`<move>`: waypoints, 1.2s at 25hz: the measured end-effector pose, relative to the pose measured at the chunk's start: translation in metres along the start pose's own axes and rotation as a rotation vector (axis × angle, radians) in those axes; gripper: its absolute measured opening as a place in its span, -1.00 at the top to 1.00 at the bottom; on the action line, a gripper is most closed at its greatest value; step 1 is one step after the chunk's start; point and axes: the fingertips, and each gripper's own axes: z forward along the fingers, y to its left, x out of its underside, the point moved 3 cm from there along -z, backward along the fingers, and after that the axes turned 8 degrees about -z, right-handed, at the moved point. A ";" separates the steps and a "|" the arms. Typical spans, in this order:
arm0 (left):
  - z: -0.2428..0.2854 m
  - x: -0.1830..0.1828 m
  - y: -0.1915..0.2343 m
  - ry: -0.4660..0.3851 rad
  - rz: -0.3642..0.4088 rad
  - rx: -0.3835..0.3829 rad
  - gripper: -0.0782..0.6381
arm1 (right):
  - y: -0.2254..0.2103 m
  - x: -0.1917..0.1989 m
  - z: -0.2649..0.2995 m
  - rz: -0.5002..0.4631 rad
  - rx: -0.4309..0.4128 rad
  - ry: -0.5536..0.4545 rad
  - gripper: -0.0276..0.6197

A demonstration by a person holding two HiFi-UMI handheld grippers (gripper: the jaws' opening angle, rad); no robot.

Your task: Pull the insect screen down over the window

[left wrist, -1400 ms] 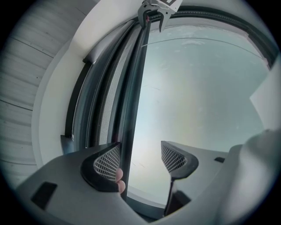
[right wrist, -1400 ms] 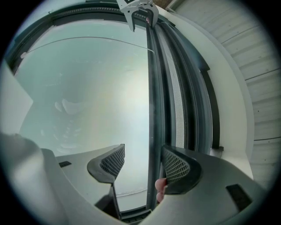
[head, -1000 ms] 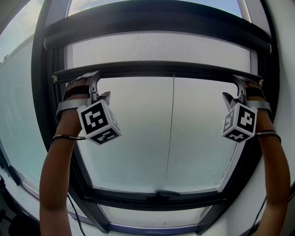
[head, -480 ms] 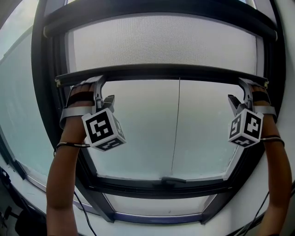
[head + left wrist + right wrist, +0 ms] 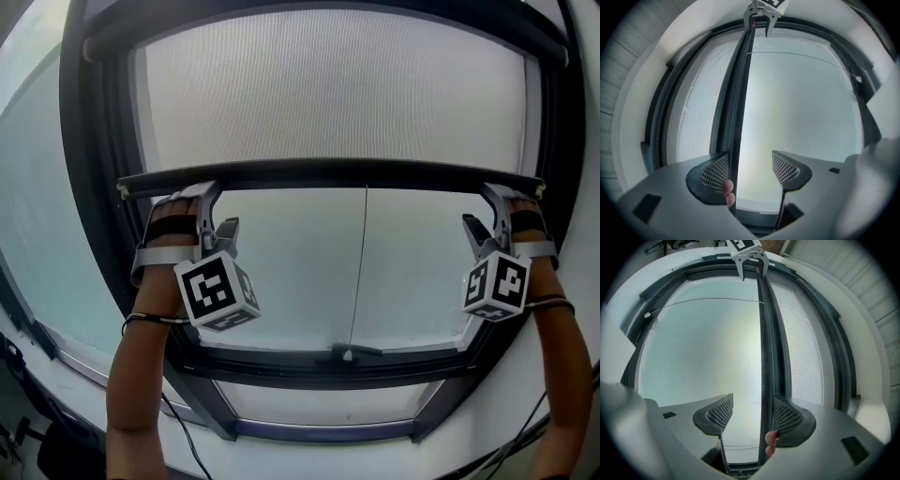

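Note:
The insect screen's white mesh (image 5: 328, 94) covers the upper half of the window. Its dark bottom bar (image 5: 356, 173) runs level across the middle. My left gripper (image 5: 208, 211) is hooked over the bar's left end and my right gripper (image 5: 487, 211) over its right end. In the left gripper view the bar (image 5: 740, 93) passes between the open jaws of the left gripper (image 5: 750, 168), lying against the left jaw. In the right gripper view the bar (image 5: 764, 333) lies against the right jaw of the open right gripper (image 5: 752, 413). Fingertips show beside the bar in both views.
A thin pull cord (image 5: 359, 272) hangs from the bar's middle down to the dark lower window frame (image 5: 281, 373). Frosted pale glass fills the window below the bar. Dark side rails (image 5: 94, 187) flank the screen. Cables hang below my left arm.
The bar has come down with both grippers on it, and more mesh shows above it. The gap to the lower frame has shrunk.

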 end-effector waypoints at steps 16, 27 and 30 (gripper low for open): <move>-0.017 0.014 -0.053 0.015 -0.005 0.121 -0.03 | 0.051 -0.009 -0.017 0.020 -0.101 -0.009 0.15; -0.029 0.014 -0.046 -0.009 -0.025 0.252 -0.03 | 0.046 -0.009 -0.022 0.020 -0.240 0.000 0.15; -0.031 0.017 -0.046 -0.016 -0.059 0.273 -0.03 | 0.048 -0.013 -0.021 0.017 -0.247 0.001 0.15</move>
